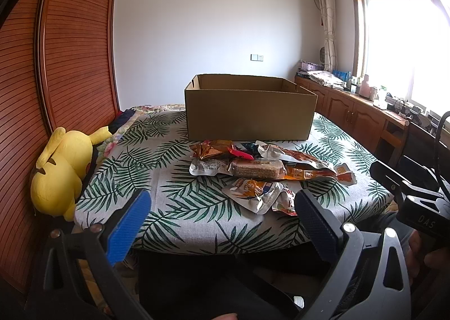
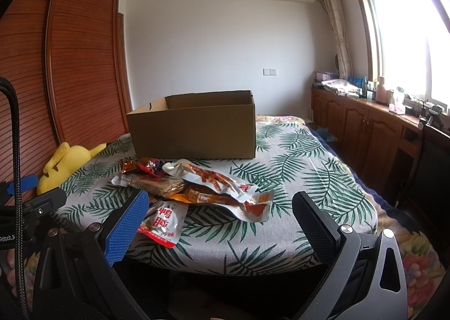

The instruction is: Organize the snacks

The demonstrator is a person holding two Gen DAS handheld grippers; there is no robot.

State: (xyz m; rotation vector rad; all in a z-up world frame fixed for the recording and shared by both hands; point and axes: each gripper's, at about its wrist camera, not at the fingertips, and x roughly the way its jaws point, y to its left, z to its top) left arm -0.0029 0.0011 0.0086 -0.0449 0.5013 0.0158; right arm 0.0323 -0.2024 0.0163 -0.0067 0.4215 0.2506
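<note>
Loose heap of foil and clear-plastic snack packets [image 1: 264, 168] lies on the palm-leaf-print tablecloth [image 1: 168, 201], just in front of the open brown cardboard box [image 1: 250, 111]. The heap's long axis runs left-right, parallel to the box's near wall. My left gripper [image 1: 222, 216] has its jaws apart, holding nothing; my right gripper [image 2: 220, 217] likewise. Yellow plush toy [image 1: 62, 176] sits at the table's left edge.
</note>
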